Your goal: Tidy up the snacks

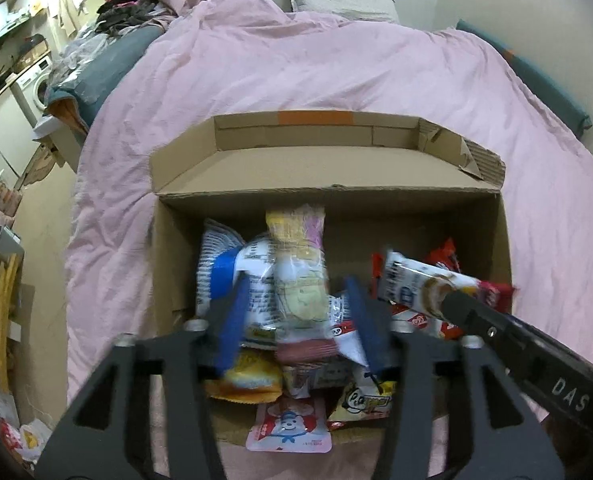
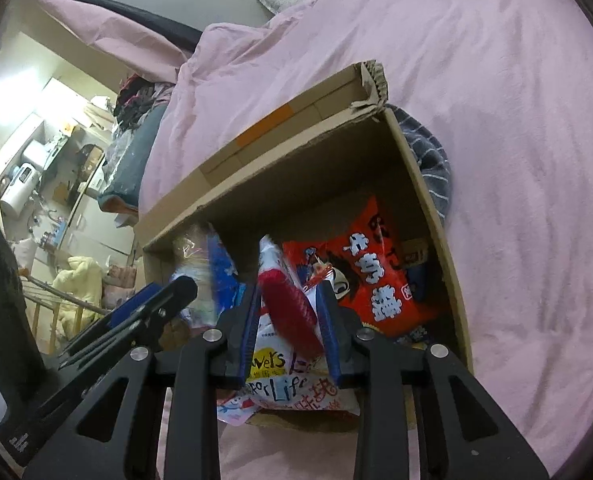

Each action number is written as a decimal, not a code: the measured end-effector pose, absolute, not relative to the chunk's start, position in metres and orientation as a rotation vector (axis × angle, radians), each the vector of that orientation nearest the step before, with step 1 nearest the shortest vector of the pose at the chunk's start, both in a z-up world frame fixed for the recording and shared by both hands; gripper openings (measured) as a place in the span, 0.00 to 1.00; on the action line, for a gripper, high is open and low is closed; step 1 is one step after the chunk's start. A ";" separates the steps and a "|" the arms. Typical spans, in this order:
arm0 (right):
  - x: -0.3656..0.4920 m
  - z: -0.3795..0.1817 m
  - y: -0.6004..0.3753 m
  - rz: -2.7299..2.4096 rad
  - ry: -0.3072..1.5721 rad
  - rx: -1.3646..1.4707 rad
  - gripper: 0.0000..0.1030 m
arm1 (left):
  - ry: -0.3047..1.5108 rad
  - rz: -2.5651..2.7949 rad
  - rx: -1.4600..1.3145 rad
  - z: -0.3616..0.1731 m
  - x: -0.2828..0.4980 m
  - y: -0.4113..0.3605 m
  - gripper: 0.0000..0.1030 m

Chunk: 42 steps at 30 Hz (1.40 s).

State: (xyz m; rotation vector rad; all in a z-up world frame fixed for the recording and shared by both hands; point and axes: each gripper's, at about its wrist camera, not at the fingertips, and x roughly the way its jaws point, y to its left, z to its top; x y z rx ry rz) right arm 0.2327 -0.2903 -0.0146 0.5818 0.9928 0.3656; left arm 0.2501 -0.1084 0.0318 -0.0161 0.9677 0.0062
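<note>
Around: a cardboard box [image 1: 328, 196] sits on a bed with a pink blanket [image 1: 296, 68]. A striped grey cloth [image 2: 432, 164] peeks out from under the box's right side. A gray pillow [image 1: 340, 2] lies at the far end of the bed.
In the way: the box is stuffed with snack bags. A red noodle bag [image 2: 372, 264] leans against the right wall. A pink pouch with a bear [image 1: 288, 426] and a yellow bag [image 1: 244, 380] lie over the near edge.
Edges and room: the back flap stands up, with an orange tape patch on it. The right wall is close to the right claw. The blanket around the box is open and soft.
Left claw [image 1: 296, 320]: released, jaws spread wide over a clear bag with yellow and white snacks [image 1: 296, 276]; the pads do not press it.
Right claw [image 2: 288, 320]: clenched on a white snack bar with a red end [image 1: 436, 284], held over the right part of the box. The wrapper is white with blue letters.
</note>
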 end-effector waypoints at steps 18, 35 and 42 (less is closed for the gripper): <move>0.185 0.044 -0.293 0.275 0.719 0.455 1.00 | 0.797 0.057 0.018 0.078 0.202 -0.056 0.92; 0.093 0.058 -0.242 0.236 0.644 0.156 1.00 | 0.705 0.057 0.028 0.077 0.101 -0.005 0.99; 0.068 0.051 -0.239 0.234 0.650 0.167 1.00 | 0.711 0.058 -0.021 0.068 0.069 0.011 0.99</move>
